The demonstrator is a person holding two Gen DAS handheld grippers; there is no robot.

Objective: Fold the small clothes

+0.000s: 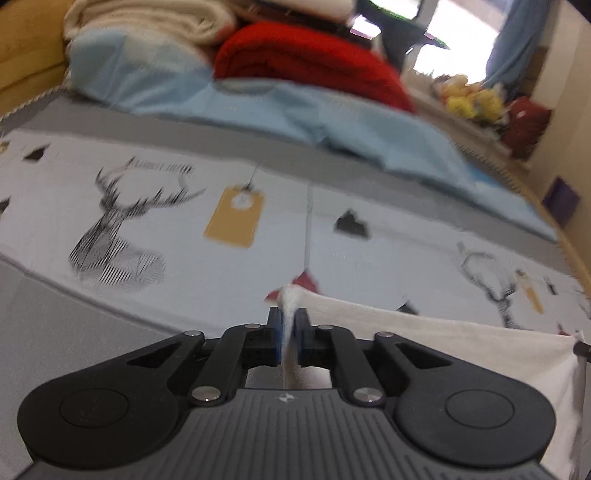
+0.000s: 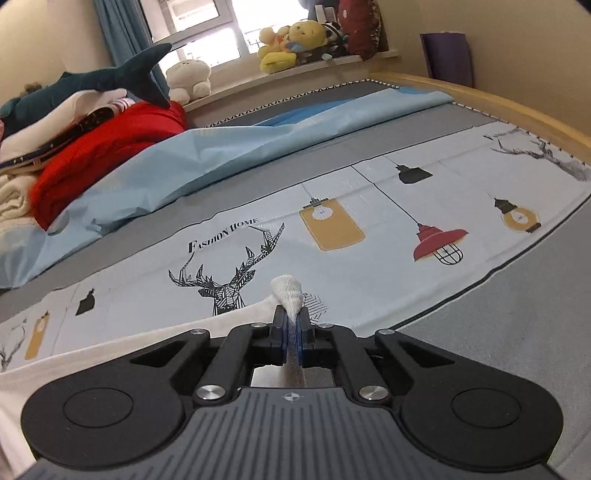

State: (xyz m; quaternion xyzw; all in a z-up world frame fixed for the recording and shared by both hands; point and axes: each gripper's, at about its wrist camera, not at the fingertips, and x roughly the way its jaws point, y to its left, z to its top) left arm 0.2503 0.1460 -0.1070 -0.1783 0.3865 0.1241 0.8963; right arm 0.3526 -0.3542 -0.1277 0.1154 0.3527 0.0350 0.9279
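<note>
Bedroom scene, bed (image 2: 480,317) with grey cover and a pale printed sheet (image 2: 369,206) laid across it, deer heads and hanging lamps on the print. Behind that a light blue sheet (image 2: 192,162) lies bunched up, then a red blanket (image 2: 110,147), a cream blanket (image 1: 147,22) and a plush shark (image 2: 92,83) stacked on the pile. Windowsill (image 2: 288,70) at the back holds stuffed toys (image 2: 295,40); in the left wrist view they are blurred blobs, hard to read. My left gripper (image 1: 289,325) is clenched on a corner of the white cloth (image 1: 461,343), a small tuft poking out past the blue pads (image 1: 277,332). My right gripper (image 2: 290,325) is likewise clamped on the cloth's other corner (image 2: 287,291), bunched tip sticking up above the fingers. White cloth hangs stretched between my two grippers, just above the printed sheet; its top edge runs off toward the right in the left view and toward the left in the right view. Lower part of the cloth is hidden under both gripper bodies and cut off by the frame edges, so I can't tell what garment it is or whether its bottom touches the bed. Left view is motion-smeared overall. A dark bit at the far right edge of the left view, at the cloth's corner, is too cut off to identify.
</note>
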